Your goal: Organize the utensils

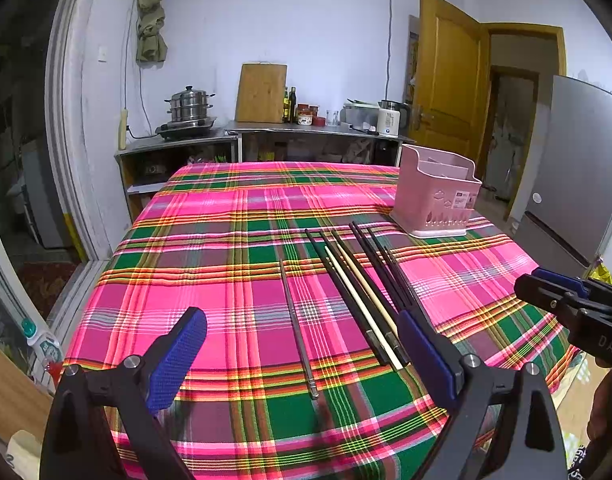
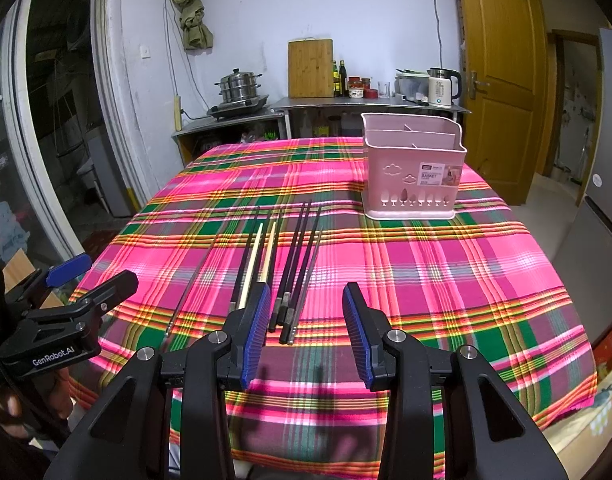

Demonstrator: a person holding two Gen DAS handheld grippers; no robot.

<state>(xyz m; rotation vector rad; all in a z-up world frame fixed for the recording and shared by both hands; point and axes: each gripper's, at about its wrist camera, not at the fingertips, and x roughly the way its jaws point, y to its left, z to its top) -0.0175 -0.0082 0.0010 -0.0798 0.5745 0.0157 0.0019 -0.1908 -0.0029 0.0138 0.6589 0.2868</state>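
Left wrist view showed the left gripper (image 1: 301, 354) with its fingers spread wide and holding nothing, low over the near end of the chopsticks (image 1: 360, 292) — a loose row on the plaid cloth of the counter (image 1: 209, 240), a lone metal one (image 1: 297, 330) just apart on their left. The right gripper (image 2: 306, 334) also hung spread and empty behind the dark pairs (image 2: 295, 268), with the pink basket (image 2: 412, 168) standing well beyond them, nothing visible inside. My worry was the thin sticks lying so close together — a pinch could catch two, or roll one off the near edge.
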